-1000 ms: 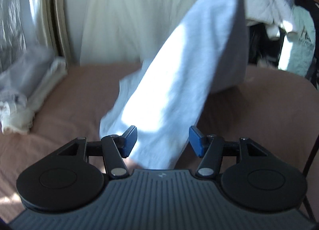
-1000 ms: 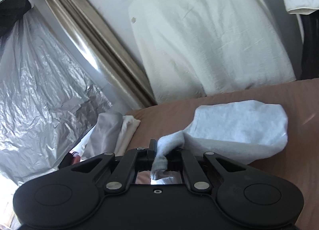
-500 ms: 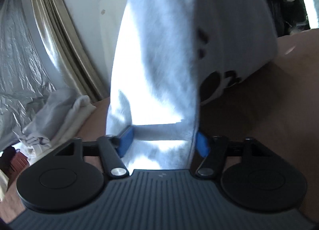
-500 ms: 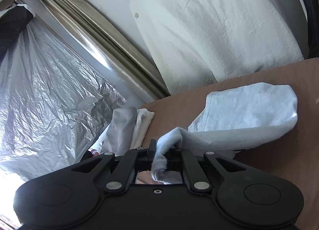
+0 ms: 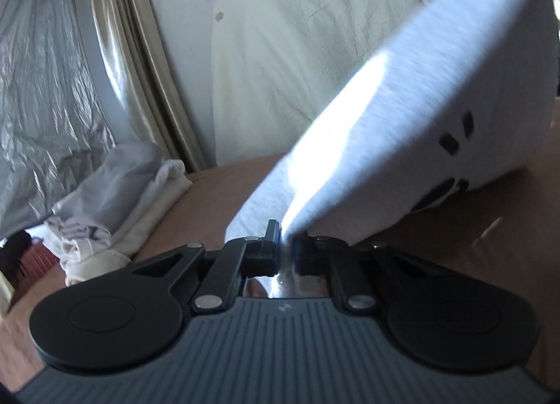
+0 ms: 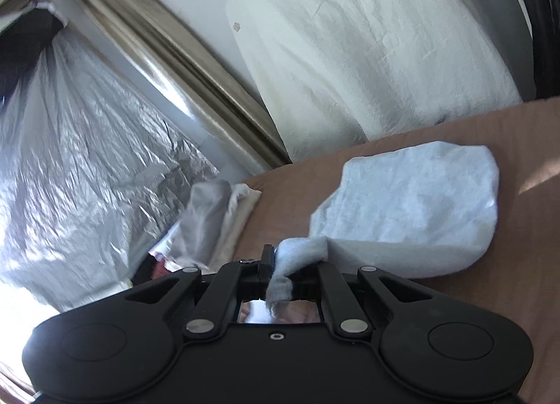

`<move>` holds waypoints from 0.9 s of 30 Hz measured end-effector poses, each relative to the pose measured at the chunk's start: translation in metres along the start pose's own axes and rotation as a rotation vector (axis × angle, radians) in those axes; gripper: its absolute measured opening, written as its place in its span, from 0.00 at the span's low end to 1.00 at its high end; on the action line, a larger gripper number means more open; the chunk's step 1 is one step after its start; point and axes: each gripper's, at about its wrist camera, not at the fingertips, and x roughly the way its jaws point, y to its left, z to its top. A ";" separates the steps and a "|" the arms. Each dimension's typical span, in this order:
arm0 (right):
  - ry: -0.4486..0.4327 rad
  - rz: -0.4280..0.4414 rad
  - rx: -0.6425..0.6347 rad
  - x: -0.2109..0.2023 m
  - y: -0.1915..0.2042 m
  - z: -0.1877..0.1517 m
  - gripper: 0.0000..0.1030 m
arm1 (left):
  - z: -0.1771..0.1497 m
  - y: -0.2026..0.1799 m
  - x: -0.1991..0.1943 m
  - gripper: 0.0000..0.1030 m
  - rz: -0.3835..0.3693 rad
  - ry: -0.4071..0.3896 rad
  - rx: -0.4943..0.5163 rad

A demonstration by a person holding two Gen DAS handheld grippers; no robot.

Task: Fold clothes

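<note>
The left claw (image 5: pixel 286 253) is pinched tight on an edge of the pale blue-grey garment (image 5: pixel 402 131), which rises taut from it toward the upper right (a few dark printed marks show on its underside). The right claw (image 6: pixel 285 276) is likewise clamped on a bunched corner of the same garment (image 6: pixel 413 208), the rest of which lies puffed up on the brown bed cover (image 6: pixel 455 131) just ahead. Further left, a pile of folded grey and white clothes (image 5: pixel 115 204) sits at the bed's edge, and behind stand a white pillow (image 6: pixel 367 36), beige curtains (image 5: pixel 129 54) and crinkled silver foil (image 6: pixel 87 159)
</note>
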 end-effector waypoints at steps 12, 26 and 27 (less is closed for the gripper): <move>-0.040 0.019 0.168 -0.033 -0.035 -0.080 0.08 | 0.017 0.019 -0.050 0.06 0.009 -0.048 0.117; -0.051 0.036 0.213 -0.103 0.007 -0.141 0.07 | 0.031 0.041 -0.189 0.05 -0.069 -0.084 0.244; -0.038 0.041 0.204 -0.109 0.012 -0.143 0.07 | 0.031 0.044 -0.197 0.05 -0.082 -0.077 0.254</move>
